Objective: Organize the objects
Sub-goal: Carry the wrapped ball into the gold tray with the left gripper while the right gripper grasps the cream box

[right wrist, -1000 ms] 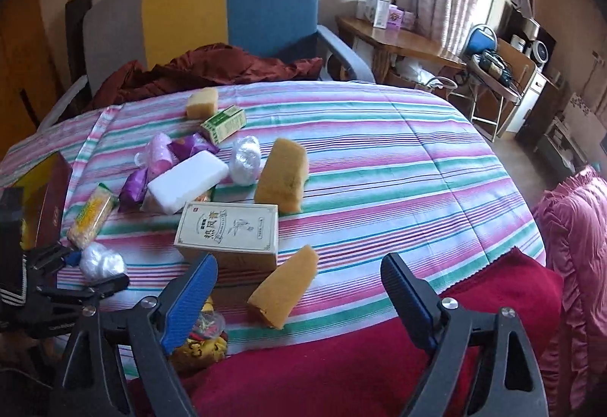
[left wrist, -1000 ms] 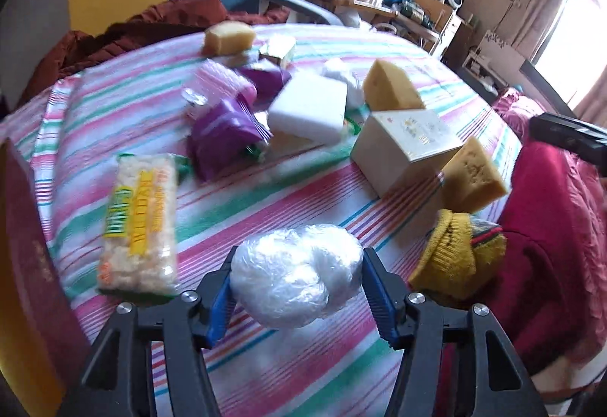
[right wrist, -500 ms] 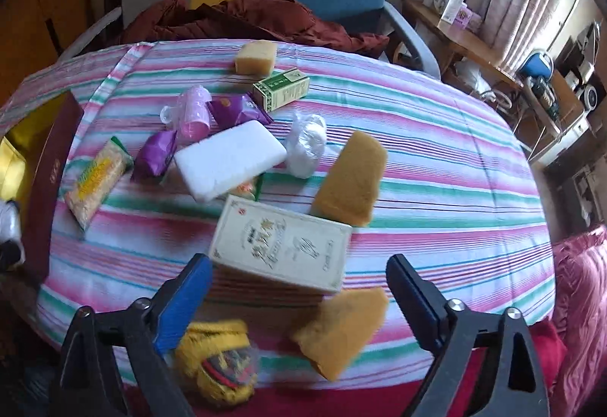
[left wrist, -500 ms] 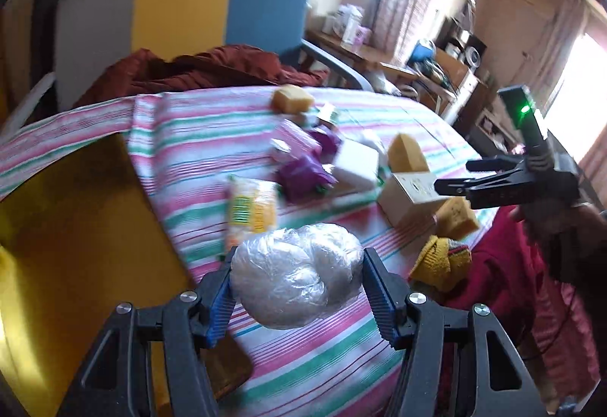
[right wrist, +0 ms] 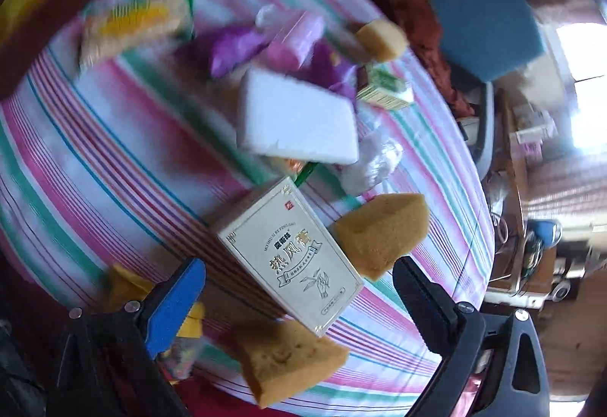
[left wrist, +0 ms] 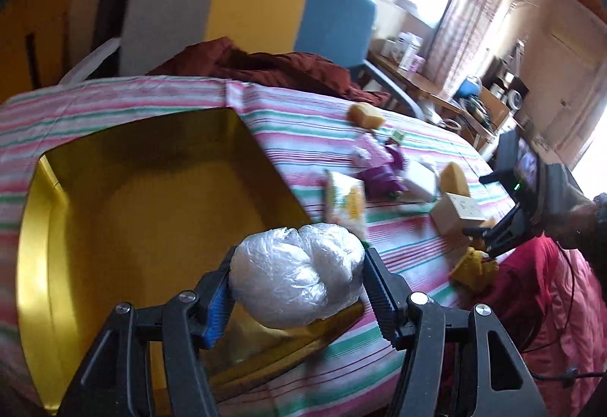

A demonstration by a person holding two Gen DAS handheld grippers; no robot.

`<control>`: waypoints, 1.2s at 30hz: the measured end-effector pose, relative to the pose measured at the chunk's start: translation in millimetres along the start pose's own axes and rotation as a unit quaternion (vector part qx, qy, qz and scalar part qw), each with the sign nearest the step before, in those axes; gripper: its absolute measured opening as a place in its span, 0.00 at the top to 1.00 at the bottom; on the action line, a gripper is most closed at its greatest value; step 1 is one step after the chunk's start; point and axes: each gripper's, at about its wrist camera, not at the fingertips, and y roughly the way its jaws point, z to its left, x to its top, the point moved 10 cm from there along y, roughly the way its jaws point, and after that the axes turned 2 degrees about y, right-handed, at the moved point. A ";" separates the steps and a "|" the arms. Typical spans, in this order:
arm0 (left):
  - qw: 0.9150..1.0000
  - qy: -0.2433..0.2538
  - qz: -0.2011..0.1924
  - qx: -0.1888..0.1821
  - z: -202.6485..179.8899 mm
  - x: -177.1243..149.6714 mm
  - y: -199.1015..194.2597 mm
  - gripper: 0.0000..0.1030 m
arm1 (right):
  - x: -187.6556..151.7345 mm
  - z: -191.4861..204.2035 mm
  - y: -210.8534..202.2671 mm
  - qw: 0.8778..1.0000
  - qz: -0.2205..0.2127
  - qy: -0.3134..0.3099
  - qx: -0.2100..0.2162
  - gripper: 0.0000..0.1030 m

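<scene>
1. Left wrist view: the left gripper (left wrist: 297, 297) has its jaws squeezed onto a white plastic-wrapped bundle (left wrist: 297, 275), sitting low and centre in the frame, pads pressing it from both sides.
2. That bundle hangs over the near edge of a big open box with a gold lining (left wrist: 125, 212), which fills the left half of the frame. Nothing visible inside it.
3. The box sits on the tabletop, covered by a pink, green and white striped cloth (left wrist: 303, 117).
4. Off to the right of the same view, the right gripper (left wrist: 489, 242) is held by a person's hand (left wrist: 576, 223), out over the clutter at the tabletop's right edge.
5. Right wrist view: the right gripper's jaws have just been opening and stand really wide now, gripping nothing. The lower end of a cream box with Chinese lettering (right wrist: 290, 257) lies between them, but the pads aren't touching it.
6. Tan sponge wedges sit just beside that box: one (right wrist: 379, 231) to its right, one (right wrist: 288, 360) below it.
7. Further up: a white foam block (right wrist: 299, 117), purple packets (right wrist: 235, 49), a yellow snack pack (right wrist: 132, 26), a small green carton (right wrist: 385, 89). This part is pretty blurry.
</scene>
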 end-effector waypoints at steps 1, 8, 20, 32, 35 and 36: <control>1.000 -0.005 -0.001 0.005 5.8 -0.9 -2.2 0.39 | 0.8 -1.4 9.7 1.000 0.011 -0.011 -0.011 0.03; 0.998 -0.039 -0.009 0.047 48.7 -6.6 -18.6 0.39 | 7.6 -3.1 19.9 1.000 0.002 0.011 0.016 0.39; 0.988 -0.063 -0.022 0.139 123.7 -12.9 -49.9 0.37 | 45.0 -30.1 -101.7 0.977 -0.162 0.137 0.030 0.43; 0.980 -0.063 -0.017 0.188 162.9 -53.5 -74.0 0.10 | 230.7 171.5 -171.4 0.932 -0.232 0.098 0.260 0.45; 0.979 -0.077 -0.030 0.187 168.9 -55.7 -85.9 0.10 | 276.0 213.4 -167.2 0.920 -0.199 0.120 0.314 0.46; 0.978 -0.081 -0.036 0.190 171.8 -56.1 -91.3 0.10 | 289.1 225.9 -166.1 0.920 -0.192 0.124 0.318 0.46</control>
